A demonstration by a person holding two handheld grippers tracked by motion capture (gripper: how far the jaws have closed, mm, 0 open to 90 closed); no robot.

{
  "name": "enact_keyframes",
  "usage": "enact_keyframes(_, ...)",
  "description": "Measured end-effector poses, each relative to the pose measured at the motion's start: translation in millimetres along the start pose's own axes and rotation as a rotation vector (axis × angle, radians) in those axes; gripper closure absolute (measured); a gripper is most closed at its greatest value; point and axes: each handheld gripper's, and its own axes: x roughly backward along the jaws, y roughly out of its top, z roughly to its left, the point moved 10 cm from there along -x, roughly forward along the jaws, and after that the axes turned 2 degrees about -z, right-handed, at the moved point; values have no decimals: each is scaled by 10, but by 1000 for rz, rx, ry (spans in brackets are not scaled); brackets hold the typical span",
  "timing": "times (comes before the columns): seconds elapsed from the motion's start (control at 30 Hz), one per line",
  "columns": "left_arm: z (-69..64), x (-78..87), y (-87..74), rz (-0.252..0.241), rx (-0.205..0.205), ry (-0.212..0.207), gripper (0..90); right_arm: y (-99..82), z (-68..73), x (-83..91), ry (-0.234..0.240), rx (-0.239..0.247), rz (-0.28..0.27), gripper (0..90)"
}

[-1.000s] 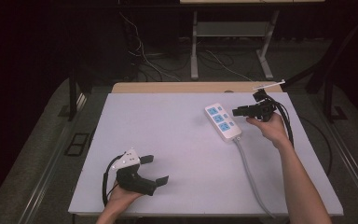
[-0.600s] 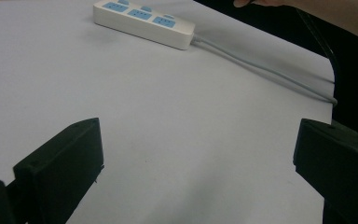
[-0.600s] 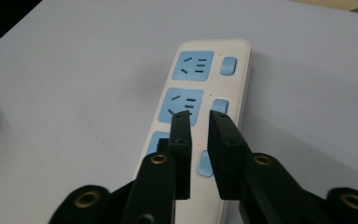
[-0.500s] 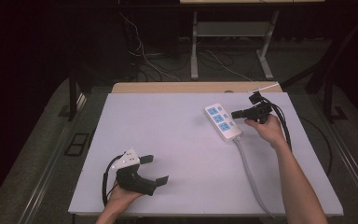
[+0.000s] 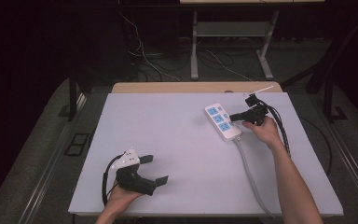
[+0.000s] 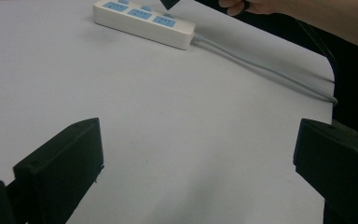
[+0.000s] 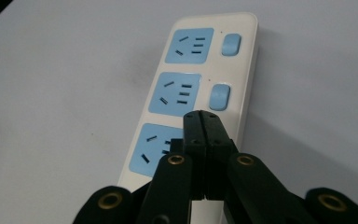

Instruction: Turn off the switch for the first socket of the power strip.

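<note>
A white power strip (image 5: 222, 122) with three blue sockets lies at the table's right rear, and its grey cable (image 5: 249, 172) runs toward the front edge. In the right gripper view the strip (image 7: 186, 91) has two blue rocker switches (image 7: 219, 96) showing. My right gripper (image 7: 203, 120) is shut, with nothing between its jaws. Its tips hover over the nearest socket and hide the spot beside it. From above, the right gripper (image 5: 234, 116) points left at the strip's near end. My left gripper (image 5: 154, 169) rests open near the front left, far from the strip (image 6: 144, 18).
The white table (image 5: 177, 140) has a wooden strip (image 5: 182, 87) along its back edge. Black cables trail from the right gripper over the right side (image 5: 282, 130). Table legs and loose wires stand on the dark floor behind (image 5: 194, 51).
My right gripper has edged slightly down toward the strip's near end. The left gripper has stayed where it was.
</note>
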Motion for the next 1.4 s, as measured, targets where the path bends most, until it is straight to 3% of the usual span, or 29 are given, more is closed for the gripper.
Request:
enact_keyframes(0.27,4,1,0,1,0,-1,1,-57,-39,-52,3,-11,22,895)
enact_keyframes(0.57,-3,4,-6,4,-6,1,1,-74,-42,-53,17,-21,-2,900)
enact_keyframes(0.83,-10,1,-9,5,-8,-1,1,-72,-26,-58,-20,15,2,900)
enact_keyframes(0.93,-12,-1,-9,5,-8,-2,1,-91,-22,-54,3,-8,-2,900)
enact_keyframes(1.4,-22,-9,-13,7,-7,-4,2,-95,-18,-63,-17,10,-7,900)
